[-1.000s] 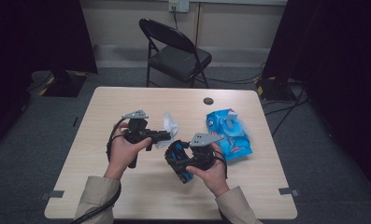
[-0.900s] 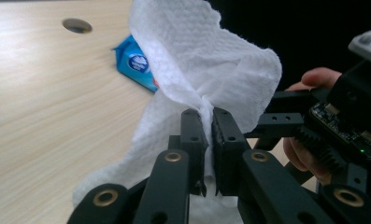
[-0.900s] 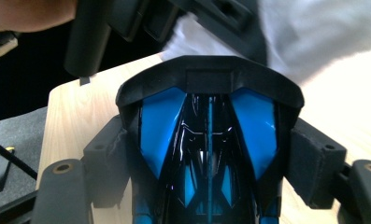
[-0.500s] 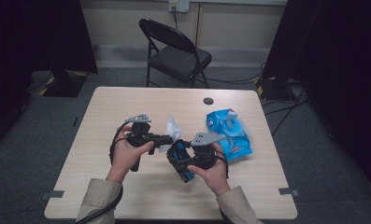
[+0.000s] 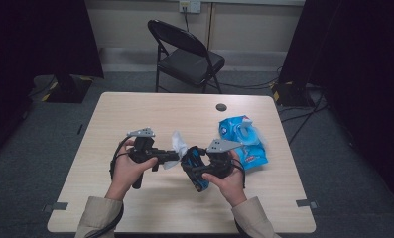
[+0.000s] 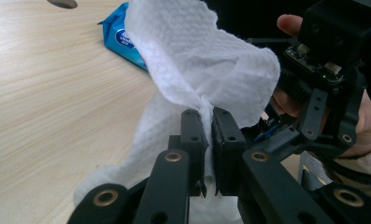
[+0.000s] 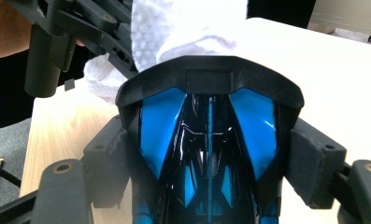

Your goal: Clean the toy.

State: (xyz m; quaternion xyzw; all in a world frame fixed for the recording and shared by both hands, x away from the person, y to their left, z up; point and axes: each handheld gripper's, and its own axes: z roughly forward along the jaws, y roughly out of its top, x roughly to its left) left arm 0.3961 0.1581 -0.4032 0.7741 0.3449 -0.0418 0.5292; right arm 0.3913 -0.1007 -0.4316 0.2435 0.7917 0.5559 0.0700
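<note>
1. Table (image 5: 135,114) first: a pale wood top carrying a blue wipes pack (image 5: 244,141) on its far right side, its front end hidden behind my right hand. A folding chair (image 5: 184,54) stands beyond the far edge.
2. Right gripper (image 5: 194,166): I have it grasping a black-and-blue toy car (image 7: 206,140), jaws spread wide with the pads pressing its two flanks. The car is held above the table's middle, near my edge of it, its black end pointing at the other gripper.
3. Left gripper (image 6: 209,140): clenched tight on a fold of a white wet wipe (image 6: 202,65), which billows up and over the jaws.
4. Wipe against car: in the right gripper view the white sheet (image 7: 183,28) sits just past the car's black end. I cannot tell whether it touches.
5. Progress, as I judge it: a wipe is out of the pack and both grips are set, so the preparation is done. Actual wiping of the car's body looks barely begun; the glossy blue panels remain to be covered.
</note>
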